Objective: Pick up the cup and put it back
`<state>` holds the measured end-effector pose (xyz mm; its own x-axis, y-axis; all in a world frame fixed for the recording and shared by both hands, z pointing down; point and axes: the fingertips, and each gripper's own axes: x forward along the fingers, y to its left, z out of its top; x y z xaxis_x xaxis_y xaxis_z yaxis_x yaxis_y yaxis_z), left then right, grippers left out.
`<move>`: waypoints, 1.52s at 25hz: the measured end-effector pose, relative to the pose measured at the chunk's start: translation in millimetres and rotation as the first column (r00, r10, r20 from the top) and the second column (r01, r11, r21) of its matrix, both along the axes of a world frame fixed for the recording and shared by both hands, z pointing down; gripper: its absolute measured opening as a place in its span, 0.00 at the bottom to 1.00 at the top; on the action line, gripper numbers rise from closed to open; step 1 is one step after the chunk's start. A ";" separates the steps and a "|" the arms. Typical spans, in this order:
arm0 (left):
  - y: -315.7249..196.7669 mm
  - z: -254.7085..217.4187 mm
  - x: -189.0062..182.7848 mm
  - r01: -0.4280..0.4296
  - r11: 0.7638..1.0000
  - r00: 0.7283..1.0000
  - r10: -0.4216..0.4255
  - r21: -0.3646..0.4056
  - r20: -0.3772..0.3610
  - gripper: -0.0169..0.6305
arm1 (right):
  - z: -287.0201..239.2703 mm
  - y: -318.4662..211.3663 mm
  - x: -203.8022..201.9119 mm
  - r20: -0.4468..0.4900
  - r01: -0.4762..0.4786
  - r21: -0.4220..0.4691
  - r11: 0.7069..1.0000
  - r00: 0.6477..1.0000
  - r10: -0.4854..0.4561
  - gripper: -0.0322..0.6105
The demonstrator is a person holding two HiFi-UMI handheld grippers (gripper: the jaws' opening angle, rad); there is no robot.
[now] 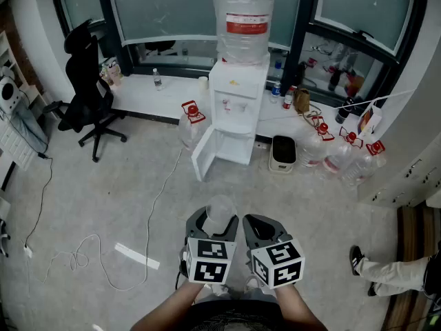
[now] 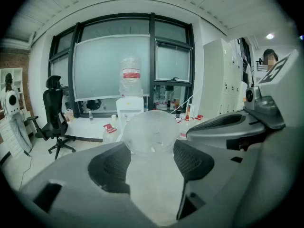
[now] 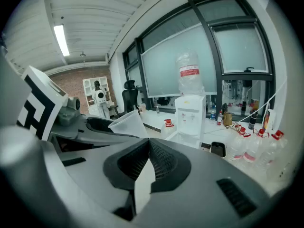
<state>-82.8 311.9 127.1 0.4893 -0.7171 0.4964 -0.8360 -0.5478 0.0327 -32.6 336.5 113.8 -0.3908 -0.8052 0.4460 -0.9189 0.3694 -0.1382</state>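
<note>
A translucent plastic cup sits between the fingers of my left gripper, which is shut on it and holds it upright in the air above the floor. In the left gripper view the cup fills the gap at the tips of that gripper, mouth toward the camera. My right gripper hovers close beside the left one, its pads pressed together with nothing between them. In the right gripper view the shut gripper points at the dispenser, and the cup shows to the left.
A white water dispenser with a big bottle stands ahead, its lower door swung open. Water jugs and a black bin stand to its right. An office chair, a floor cable and a person's leg flank me.
</note>
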 end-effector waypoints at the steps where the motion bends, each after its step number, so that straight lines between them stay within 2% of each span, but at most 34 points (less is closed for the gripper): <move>1: -1.7 -1.6 -1.7 -0.002 1.000 1.000 0.002 0.001 -0.001 0.47 | -1.7 -2.1 -1.1 -0.003 -0.006 0.001 1.000 1.000 0.006 0.08; 7: -7.7 -2.8 -11.4 -0.011 1.000 1.000 0.011 -0.011 -0.008 0.47 | -6.4 -11.0 -8.3 -0.031 -0.031 0.015 0.999 0.999 0.031 0.08; 12: -12.4 1.6 -15.1 -0.009 1.000 1.000 0.009 -0.014 -0.011 0.47 | -4.7 -16.6 -8.6 -0.019 -0.046 0.017 0.999 0.999 0.046 0.08; 15: -23.6 -1.0 -11.0 -0.010 1.000 1.000 0.010 0.020 -0.011 0.47 | -3.0 -24.9 -2.2 -0.003 -0.053 0.015 0.998 0.999 0.053 0.08; 17: -30.8 2.1 -6.9 -0.004 1.000 1.000 0.004 0.016 -0.004 0.47 | 0.6 -32.0 2.0 0.010 -0.049 0.011 0.999 0.999 0.049 0.08; 24: -67.6 13.3 25.9 0.012 1.000 1.000 -0.012 0.014 0.019 0.47 | 17.7 -70.6 35.0 0.041 -0.038 -0.010 0.999 0.998 0.038 0.08; 38: -159.2 16.9 121.5 0.039 0.999 0.998 -0.038 -0.021 0.043 0.47 | 15.4 -167.8 126.8 0.060 0.011 -0.034 0.999 0.998 -0.009 0.08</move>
<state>38.6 152.7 144.0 0.4397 -0.7235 0.5321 -0.8573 -0.5147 0.0084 94.2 168.8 129.2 -0.4257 -0.7857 0.4487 -0.9048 0.3726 -0.2061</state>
